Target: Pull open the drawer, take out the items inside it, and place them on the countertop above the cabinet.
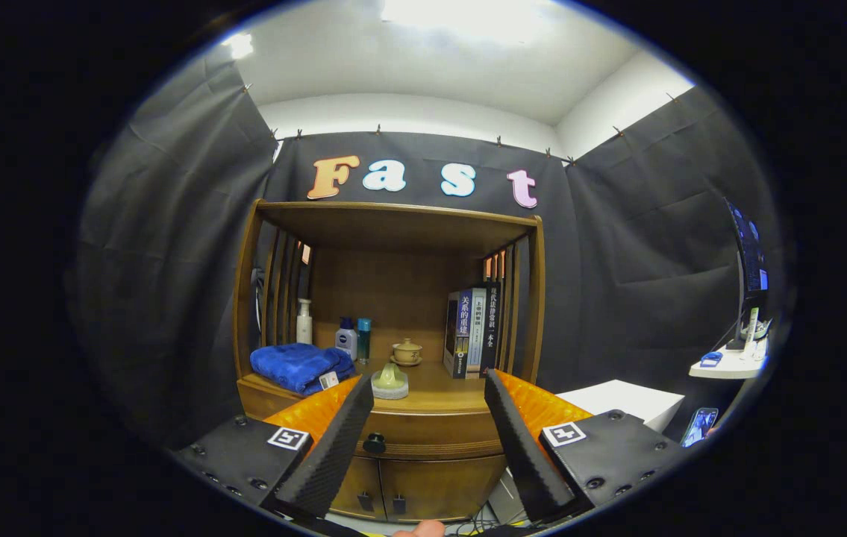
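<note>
Black cloth is hanging all around the booth, and low in the middle of the frame I am holding my gripper (429,388) with its fingers spread wide apart, pinching nothing. Between the fingers, in the lower centre, the drawer (430,432) is sitting shut in the wooden cabinet (423,488), and its dark round knob (374,444) is showing just beside my left finger (333,447), apart from my right finger (524,447). Just beyond the fingertips, the countertop (438,391) is carrying a small pale green lidded dish (389,381) near its front edge. To the left of centre a folded blue towel (298,367) is lying on that surface, and behind it a white pump bottle (304,321) and two smaller bottles (354,339) are standing upright. A little lidded teacup (407,352) is resting on its saucer near the middle, and a row of books (473,332) is standing upright at the right of the shelf. Further out, at the right of the frame, a monitor (748,261) is standing on a white table (729,367), and a white box (624,400) is sitting lower down beside the cabinet.
</note>
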Motion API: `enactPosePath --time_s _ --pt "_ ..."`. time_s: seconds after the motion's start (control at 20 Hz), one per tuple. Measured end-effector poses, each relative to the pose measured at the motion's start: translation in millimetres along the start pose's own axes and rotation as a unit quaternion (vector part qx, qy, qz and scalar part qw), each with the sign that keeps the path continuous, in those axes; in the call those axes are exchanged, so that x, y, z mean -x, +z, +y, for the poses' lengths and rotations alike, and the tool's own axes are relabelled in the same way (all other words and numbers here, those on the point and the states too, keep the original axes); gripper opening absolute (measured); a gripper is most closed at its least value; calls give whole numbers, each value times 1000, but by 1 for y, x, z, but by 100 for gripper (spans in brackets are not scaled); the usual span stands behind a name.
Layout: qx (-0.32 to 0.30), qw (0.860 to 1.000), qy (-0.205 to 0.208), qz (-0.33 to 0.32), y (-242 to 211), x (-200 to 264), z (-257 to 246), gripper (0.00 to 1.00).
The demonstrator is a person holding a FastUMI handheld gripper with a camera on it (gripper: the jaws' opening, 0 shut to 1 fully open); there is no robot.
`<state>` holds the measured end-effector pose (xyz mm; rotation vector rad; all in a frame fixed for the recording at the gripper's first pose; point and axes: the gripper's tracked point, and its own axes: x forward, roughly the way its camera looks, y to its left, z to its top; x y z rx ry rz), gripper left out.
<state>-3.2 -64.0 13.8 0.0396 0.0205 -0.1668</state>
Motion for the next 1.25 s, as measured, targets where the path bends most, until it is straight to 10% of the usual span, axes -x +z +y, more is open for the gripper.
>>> enactPosePath --time_s 1.25 --pt "0 1000 -3 6 -1 -3 4 98"
